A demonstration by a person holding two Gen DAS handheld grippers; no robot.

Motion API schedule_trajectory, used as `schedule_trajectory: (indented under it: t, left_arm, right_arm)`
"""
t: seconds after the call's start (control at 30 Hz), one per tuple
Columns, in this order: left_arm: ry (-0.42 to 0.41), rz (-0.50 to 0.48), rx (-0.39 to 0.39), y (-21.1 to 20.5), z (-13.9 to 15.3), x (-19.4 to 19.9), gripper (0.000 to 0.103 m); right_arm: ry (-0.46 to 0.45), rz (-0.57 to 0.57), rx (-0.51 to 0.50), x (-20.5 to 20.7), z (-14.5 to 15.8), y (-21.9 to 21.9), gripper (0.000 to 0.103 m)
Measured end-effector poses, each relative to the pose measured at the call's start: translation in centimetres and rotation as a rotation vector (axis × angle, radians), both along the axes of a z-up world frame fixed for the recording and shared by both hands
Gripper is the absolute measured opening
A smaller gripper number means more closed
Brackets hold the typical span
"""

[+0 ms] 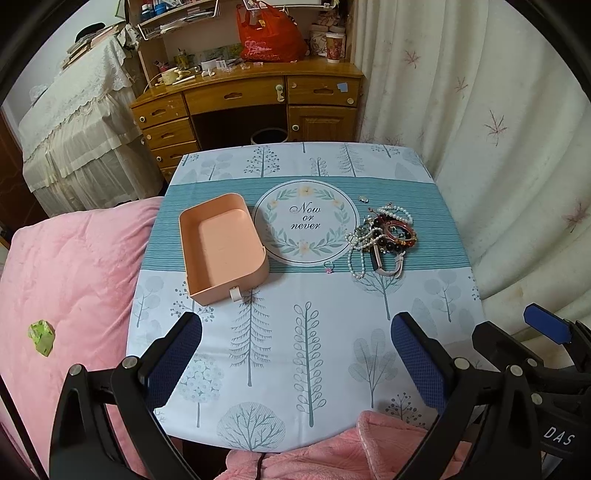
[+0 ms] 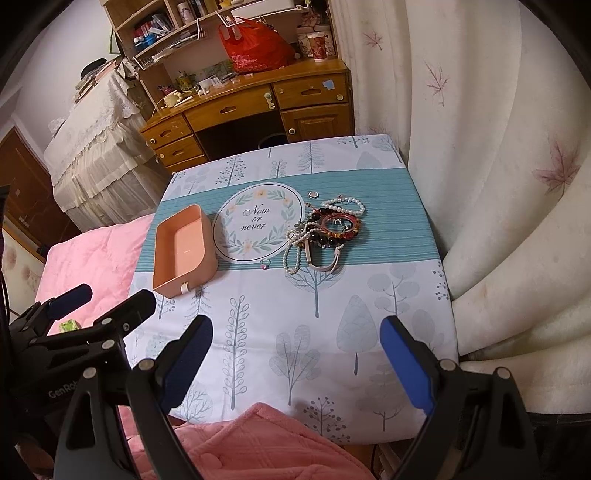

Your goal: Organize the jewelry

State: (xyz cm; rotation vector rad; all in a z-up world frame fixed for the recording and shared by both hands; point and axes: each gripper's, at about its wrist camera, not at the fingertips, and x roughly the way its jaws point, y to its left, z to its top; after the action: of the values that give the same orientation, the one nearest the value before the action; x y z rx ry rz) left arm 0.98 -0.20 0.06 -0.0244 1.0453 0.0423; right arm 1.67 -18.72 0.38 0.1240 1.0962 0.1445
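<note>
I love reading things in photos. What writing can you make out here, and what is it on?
"Now or never": round emblem on the tablecloth.
"DAS": cut-off letters on the right gripper body.
"GenRob": cut-off letters on the left gripper body.
Desk bottles and cup: too small to read.

a wooden desk point(image 1: 251, 99) (red bag point(image 1: 271, 35) on top) stands beyond the tablecloth point(image 1: 295, 332), beside curtains point(image 1: 461, 110).

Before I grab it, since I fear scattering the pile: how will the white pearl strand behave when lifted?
Probably floppy: the white pearl strand lies in loose loops, so it should dangle. It overlaps the dark bead bracelet, so lifting may drag neighbours along. Round, glossy-looking beads may slip between the open right gripper fingers; pinch across the strand.
</note>
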Motion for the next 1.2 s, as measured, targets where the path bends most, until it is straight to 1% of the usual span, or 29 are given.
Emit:
schedule_trajectory:
  t: [0.13, 0.23, 1.2]
  left_arm:
    - [0.0, 0.0, 0.0, 0.05, 0.01, -0.05, 0.101]
    - [-0.001, -0.001, 0.0, 0.06, 0.04, -0.02, 0.101]
    - [-0.002, 0.001, 0.005, 0.05, 0.17, -0.15, 0.101]
  right_arm:
    - [-0.001, 0.005, -0.002, 0.39, -0.18, 0.03, 0.093]
    - [-0.006, 0.008, -0.003, -0.11, 0.34, 0.02, 0.093]
    - [-0.023, 0.026, -0.013, -0.45, 0.72, -0.16, 0.093]
